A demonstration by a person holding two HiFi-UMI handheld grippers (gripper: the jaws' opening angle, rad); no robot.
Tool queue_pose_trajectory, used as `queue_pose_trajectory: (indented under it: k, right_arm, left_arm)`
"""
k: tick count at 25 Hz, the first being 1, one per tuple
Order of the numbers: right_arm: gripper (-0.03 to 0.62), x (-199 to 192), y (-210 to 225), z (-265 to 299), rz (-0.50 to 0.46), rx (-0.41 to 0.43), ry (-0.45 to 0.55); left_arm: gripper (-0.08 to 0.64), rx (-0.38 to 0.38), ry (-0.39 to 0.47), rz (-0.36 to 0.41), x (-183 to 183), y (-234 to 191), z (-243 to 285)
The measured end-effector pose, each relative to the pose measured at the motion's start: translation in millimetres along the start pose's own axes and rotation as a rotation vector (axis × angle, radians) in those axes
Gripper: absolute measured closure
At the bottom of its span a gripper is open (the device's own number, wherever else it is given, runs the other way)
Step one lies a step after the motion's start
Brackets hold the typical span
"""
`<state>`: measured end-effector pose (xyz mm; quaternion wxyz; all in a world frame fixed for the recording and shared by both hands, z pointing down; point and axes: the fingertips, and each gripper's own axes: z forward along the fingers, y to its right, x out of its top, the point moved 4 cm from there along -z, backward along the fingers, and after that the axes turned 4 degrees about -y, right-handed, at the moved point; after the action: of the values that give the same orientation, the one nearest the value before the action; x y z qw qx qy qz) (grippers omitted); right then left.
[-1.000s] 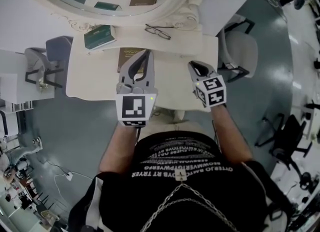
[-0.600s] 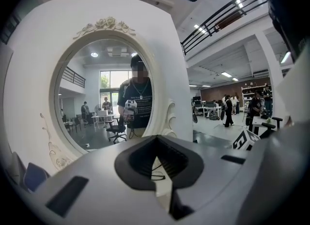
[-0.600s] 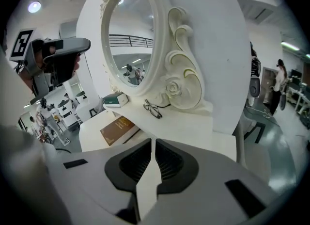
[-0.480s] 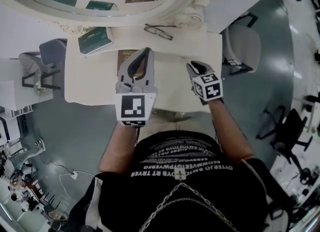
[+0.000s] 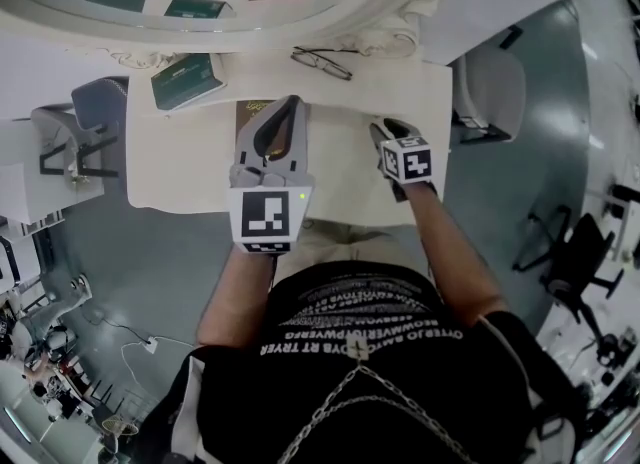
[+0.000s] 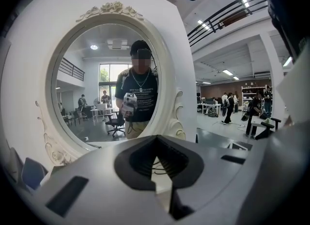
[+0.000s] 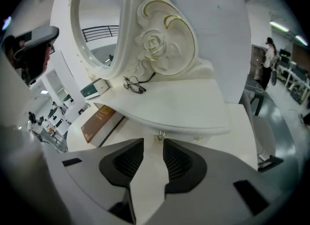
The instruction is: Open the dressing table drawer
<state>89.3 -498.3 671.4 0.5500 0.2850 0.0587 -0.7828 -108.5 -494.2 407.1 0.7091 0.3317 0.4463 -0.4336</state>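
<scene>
Left gripper fingers together; right gripper fingers just opening, empty, pitched down.

Glossy grey-green floor; grey chair left, white chair right; ceiling strip lights lit.

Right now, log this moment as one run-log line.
stage: pre-grasp | right gripper: jaws just opening, drawer knob at their tips, not gripped | left gripper: shut, empty, over the dressing table
</scene>
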Motion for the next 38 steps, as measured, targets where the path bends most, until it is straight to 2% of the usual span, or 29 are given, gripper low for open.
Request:
queue_pose_trajectory:
  k: [4,15,21,38]
  right_arm:
    - [0.480,-5,6,17,0.103,0.009,-0.014]
    - [0.480,5,11,34,0.156,0.019,-0.024]
    - [0.506,7,12,34,0.108,-0.034,-0.056]
    - [0.508,-24,1,19,0.039,0.022,-0.112]
  left_arm:
    - [0.557,-0.002,-0.009,-0.011,-4,-3,4]
    - [0.557,-0.009,-0.029,0.010,-5,-3,10]
    - [0.557,-0.002,-0.029,0.012,-4,-1,5]
    - [0.557,0.008,0.013,0.019,7,23,-23]
